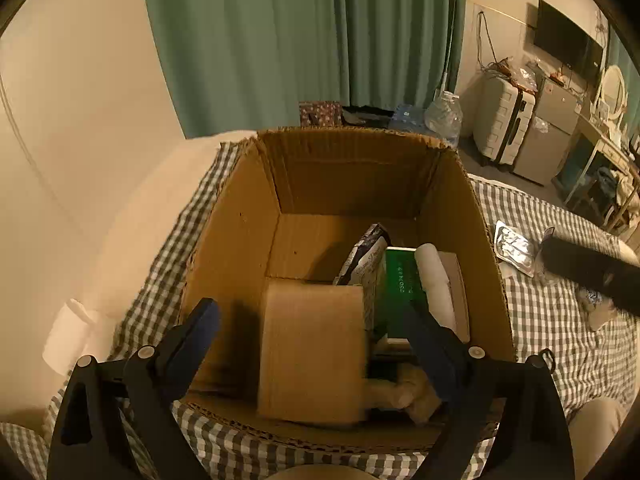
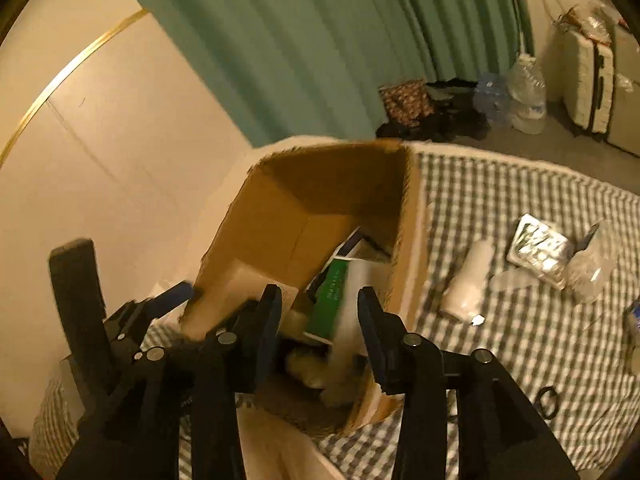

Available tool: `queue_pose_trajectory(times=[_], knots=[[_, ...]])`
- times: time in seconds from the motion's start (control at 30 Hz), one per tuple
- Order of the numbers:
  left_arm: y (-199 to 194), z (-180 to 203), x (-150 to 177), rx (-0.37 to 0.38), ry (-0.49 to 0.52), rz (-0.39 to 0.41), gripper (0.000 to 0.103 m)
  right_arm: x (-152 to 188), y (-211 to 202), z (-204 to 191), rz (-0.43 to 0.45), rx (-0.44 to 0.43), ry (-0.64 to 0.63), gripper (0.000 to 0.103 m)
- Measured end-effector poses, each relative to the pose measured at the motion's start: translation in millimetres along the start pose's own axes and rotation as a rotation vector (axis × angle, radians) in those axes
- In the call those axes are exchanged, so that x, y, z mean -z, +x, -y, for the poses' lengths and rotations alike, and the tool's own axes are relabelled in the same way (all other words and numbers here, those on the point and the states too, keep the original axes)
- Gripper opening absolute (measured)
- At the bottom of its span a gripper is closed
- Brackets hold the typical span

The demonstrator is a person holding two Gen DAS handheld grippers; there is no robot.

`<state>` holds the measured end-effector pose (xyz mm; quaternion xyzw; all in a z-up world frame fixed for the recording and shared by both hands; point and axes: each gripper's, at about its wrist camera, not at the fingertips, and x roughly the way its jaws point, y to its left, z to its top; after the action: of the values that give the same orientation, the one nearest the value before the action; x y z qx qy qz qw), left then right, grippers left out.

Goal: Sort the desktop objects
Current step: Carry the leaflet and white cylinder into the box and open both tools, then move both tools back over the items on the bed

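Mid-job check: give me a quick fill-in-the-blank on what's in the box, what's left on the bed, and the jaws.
1. The green book lies inside the ____ box.
2. The left gripper has its jaws ____, with nothing gripped between them.
3. The silver foil packet lies on the ____-patterned bedsheet, outside the box.
4. The curtain behind the box is ____ in colour.

Missing words: cardboard; open; checked; green
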<state>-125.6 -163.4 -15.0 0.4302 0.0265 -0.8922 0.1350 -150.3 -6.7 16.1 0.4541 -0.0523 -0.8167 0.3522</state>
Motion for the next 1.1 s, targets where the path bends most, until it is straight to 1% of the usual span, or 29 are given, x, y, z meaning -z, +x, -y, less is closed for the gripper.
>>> queue_pose_trajectory(times=[0.1, 0.17, 0.27, 0.3, 0.4, 0.47, 0.53, 0.6, 0.7, 0.73, 0.8, 0.83, 0.9, 1.0, 1.1], knots=[[-10.0, 7.3, 2.2, 0.028, 0.006, 0.011, 0.097, 0.3, -22.1, 12.4, 0.063, 0.075, 0.001, 0.045], [-20.2, 16.8, 3.1, 0.06, 0.022, 0.03, 0.098, 7.1, -42.4, 29.8, 0.118, 0.14, 0.013, 0.052], [-35.8, 49.1, 7.7, 0.118, 0.055, 0.065, 0.101, 17.1, -67.6, 59.1, 0.152, 0.227, 0.045, 0.053], [-41.4, 63.5, 10.1, 0.153, 0.067, 0.071, 0.103, 21.5, -76.9, 68.3, 0.159, 0.258, 0.056, 0.053], [-50.9, 100.7, 19.6, 0.24, 0.077, 0.057, 0.103, 34.8, -105.9, 107.1, 0.184, 0.357, 0.107, 0.059], [-52.0, 128.0, 33.2, 0.274, 0.088, 0.05, 0.103, 49.2, -130.5, 135.8, 0.212, 0.416, 0.16, 0.061], [-47.4, 150.8, 44.4, 0.284, 0.122, 0.035, 0.103, 61.6, -145.2, 155.1, 0.224, 0.459, 0.191, 0.062], [-40.3, 172.6, 55.2, 0.289, 0.156, 0.017, 0.103, 76.3, -159.9, 179.7, 0.234, 0.502, 0.235, 0.062], [-24.2, 198.3, 71.3, 0.28, 0.192, -0.018, 0.103, 90.9, -171.6, 201.7, 0.23, 0.52, 0.275, 0.062], [-17.9, 203.5, 76.1, 0.274, 0.203, -0.027, 0.103, 94.5, -172.1, 209.8, 0.228, 0.528, 0.286, 0.063], [-1.1, 214.2, 84.6, 0.236, 0.232, -0.055, 0.103, 102.3, -169.1, 226.9, 0.221, 0.541, 0.31, 0.064], [8.0, 217.3, 87.9, 0.211, 0.239, -0.066, 0.103, 103.8, -168.4, 231.7, 0.22, 0.541, 0.317, 0.064], [26.2, 220.1, 94.5, 0.187, 0.245, -0.097, 0.103, 109.1, -161.2, 249.7, 0.205, 0.526, 0.346, 0.065], [49.5, 218.1, 103.4, 0.173, 0.246, -0.135, 0.103, 113.8, -149.1, 273.5, 0.175, 0.525, 0.379, 0.065], [68.7, 217.7, 111.5, 0.161, 0.27, -0.152, 0.103, 114.8, -134.5, 291.5, 0.139, 0.532, 0.383, 0.065]])
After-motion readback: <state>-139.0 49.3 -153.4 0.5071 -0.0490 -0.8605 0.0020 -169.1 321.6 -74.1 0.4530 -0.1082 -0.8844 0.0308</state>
